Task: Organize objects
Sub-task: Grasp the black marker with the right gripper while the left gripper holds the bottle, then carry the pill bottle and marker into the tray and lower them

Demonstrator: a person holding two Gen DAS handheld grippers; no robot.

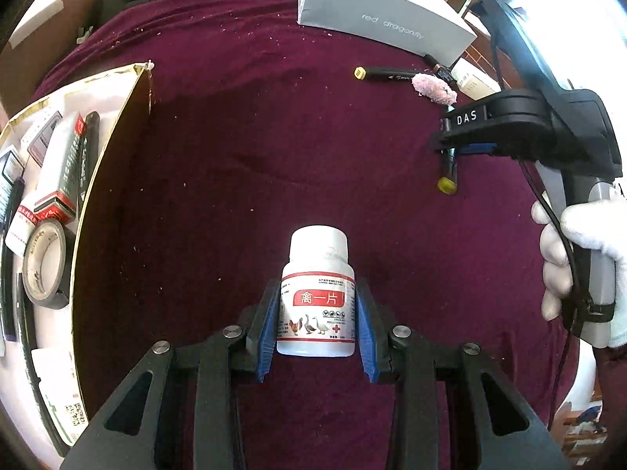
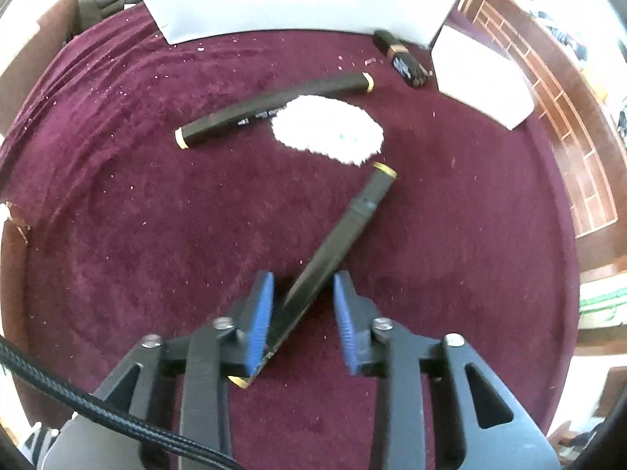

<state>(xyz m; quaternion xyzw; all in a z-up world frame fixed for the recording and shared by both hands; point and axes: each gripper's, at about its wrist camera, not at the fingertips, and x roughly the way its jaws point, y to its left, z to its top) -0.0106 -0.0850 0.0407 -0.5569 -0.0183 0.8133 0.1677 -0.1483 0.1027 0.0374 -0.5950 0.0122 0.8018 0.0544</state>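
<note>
My left gripper (image 1: 316, 291) is shut on a white pill bottle (image 1: 317, 293) with a red label, held upright over the maroon cloth (image 1: 243, 149). My right gripper (image 2: 301, 286) is open with its jaws on either side of a black marker (image 2: 333, 250) that lies diagonally on the cloth; the left pad (image 2: 260, 313) touches it, the right pad is apart. The right gripper also shows in the left wrist view (image 1: 450, 149), over that marker (image 1: 447, 180). A second black marker (image 2: 270, 107) and a fluffy pink-white pad (image 2: 327, 129) lie beyond.
A cardboard box (image 1: 106, 211) at the left holds a tape roll (image 1: 43, 270), small cartons and pens. A grey box (image 1: 384, 19) stands at the far edge. A small dark box (image 2: 401, 58) and a white carton (image 2: 482, 78) lie far right.
</note>
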